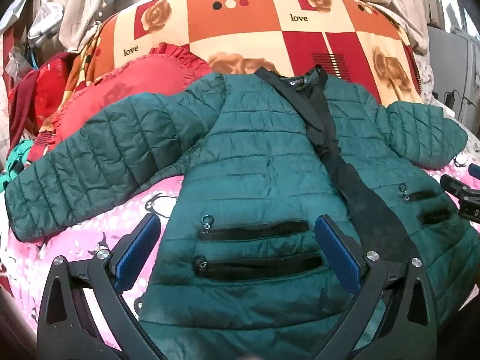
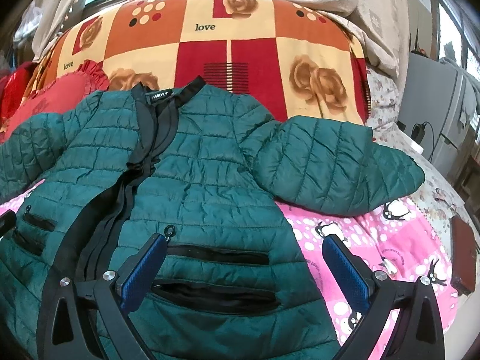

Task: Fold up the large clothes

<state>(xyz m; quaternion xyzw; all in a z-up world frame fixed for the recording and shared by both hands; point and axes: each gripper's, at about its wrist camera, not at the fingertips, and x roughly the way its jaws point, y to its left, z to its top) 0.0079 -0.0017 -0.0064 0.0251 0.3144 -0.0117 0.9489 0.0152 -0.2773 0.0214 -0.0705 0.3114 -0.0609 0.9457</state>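
Observation:
A dark green quilted jacket point(image 1: 258, 162) lies face up on the bed, its black zipper placket down the middle and both sleeves spread out. My left gripper point(image 1: 237, 225) hovers open over the jacket's left front panel, its blue pads either side of the two black pocket zips point(image 1: 255, 231). My right gripper point(image 2: 246, 243) is open above the right front panel point(image 2: 210, 198); one pad sits over the pocket, the other over the pink sheet. The left sleeve point(image 1: 99, 153) stretches out to the left, and the right sleeve point(image 2: 330, 162) lies bent at the right.
A pink penguin-print sheet point(image 2: 390, 240) covers the bed. An orange and red "love" blanket point(image 1: 249, 30) is heaped behind the jacket. A red frilled pillow point(image 1: 126, 90) lies at the left. A brown wallet-like thing point(image 2: 463, 258) rests at the right bed edge.

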